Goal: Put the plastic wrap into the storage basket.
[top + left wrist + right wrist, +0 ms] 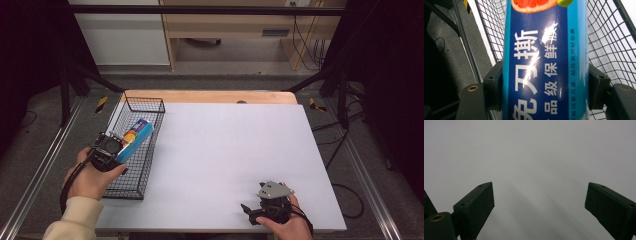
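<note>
A long blue box (pixel 136 138) with white lettering and a fruit picture lies slanted over the black wire basket (pixel 148 106) at the table's left edge. My left gripper (pixel 111 149) is shut on the box's near end. In the left gripper view the blue box (pixel 544 62) runs up between the two black pads (pixel 495 85), which press on its sides, with the basket's mesh (pixel 609 42) behind it. My right gripper (pixel 250 214) rests low at the front right of the white table top (pixel 235 150). Its jaws stand wide apart over bare white surface (pixel 539 165), and the right gripper (pixel 539 202) holds nothing.
The wire basket sits along the left side of the table, its near end by my left hand (pixel 90 180). A wooden strip (pixel 210 96) borders the far edge. Beyond it are grey floor, metal rails (pixel 45 165) and cables (pixel 345 145).
</note>
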Motion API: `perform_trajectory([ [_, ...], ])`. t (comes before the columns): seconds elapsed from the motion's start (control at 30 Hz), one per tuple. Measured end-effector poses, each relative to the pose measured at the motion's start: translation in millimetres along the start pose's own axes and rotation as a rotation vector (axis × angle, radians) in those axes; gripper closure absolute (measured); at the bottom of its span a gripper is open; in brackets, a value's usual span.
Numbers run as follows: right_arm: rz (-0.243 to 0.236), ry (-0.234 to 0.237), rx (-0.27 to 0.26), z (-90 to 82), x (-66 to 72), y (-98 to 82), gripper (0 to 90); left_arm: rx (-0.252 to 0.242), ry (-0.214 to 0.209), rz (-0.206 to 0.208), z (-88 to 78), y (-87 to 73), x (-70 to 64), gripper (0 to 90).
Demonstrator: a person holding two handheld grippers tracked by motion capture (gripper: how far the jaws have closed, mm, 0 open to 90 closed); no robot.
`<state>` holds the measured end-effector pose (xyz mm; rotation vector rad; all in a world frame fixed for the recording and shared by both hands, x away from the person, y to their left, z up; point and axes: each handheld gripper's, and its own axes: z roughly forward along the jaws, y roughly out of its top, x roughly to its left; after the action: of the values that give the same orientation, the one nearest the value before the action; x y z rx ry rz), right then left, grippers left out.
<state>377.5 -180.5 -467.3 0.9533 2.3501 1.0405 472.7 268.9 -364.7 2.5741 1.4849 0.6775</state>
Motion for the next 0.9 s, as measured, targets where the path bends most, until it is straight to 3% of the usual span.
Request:
perform_trajectory([
  [0.33,0.000,0.003,0.003,0.2,0.0,0.0,9.1,0.006,-0.012,-0.015,4.1,0.6,0.9,31.9],
  [0.5,-0.001,0.002,0.003,0.2,0.2,-0.1,9.1,0.014,-0.044,-0.041,9.5,-0.5,4.1,31.9],
  [0.9,-0.005,0.009,0.013,1.3,0.7,-0.4,9.0,0.109,-0.067,-0.039,19.4,7.0,4.4,31.9],
])
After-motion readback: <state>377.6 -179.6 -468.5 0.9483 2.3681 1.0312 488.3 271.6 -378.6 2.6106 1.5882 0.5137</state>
